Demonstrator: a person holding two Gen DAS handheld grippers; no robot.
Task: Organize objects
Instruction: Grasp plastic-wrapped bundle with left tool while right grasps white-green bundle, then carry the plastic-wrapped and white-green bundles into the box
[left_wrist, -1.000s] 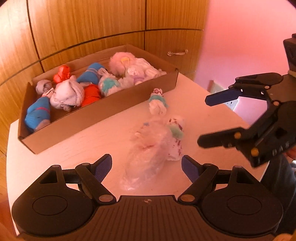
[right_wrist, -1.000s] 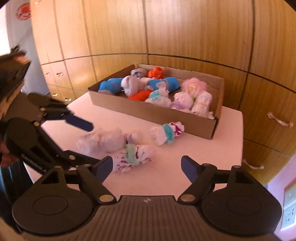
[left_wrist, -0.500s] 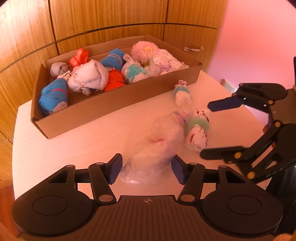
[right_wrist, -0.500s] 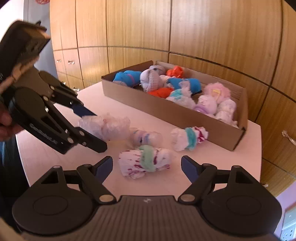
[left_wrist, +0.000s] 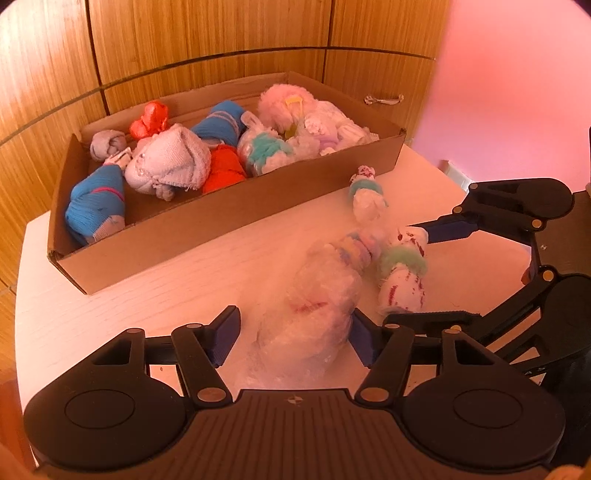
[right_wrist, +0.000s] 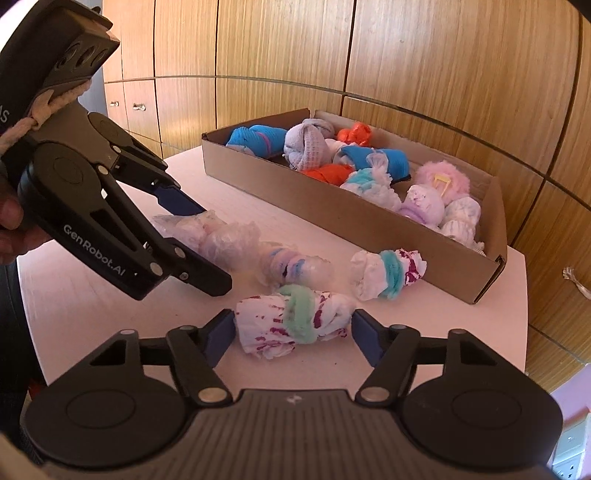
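Both my grippers stand open: left gripper (left_wrist: 291, 334) straddles the clear plastic-wrapped sock bundle (left_wrist: 314, 317), right gripper (right_wrist: 293, 334) the white green-banded sock roll (right_wrist: 295, 323) near the table's (left_wrist: 147, 295) front edge; I should close squarely mid-bundle before lifting toward the brown cardboard box (left_wrist: 207, 221)

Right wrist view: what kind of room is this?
Probably a home bedroom or closet area. Wall-to-wall wooden cabinet doors with metal handles, a pink painted wall, and an open cardboard box of rolled socks on a white table.
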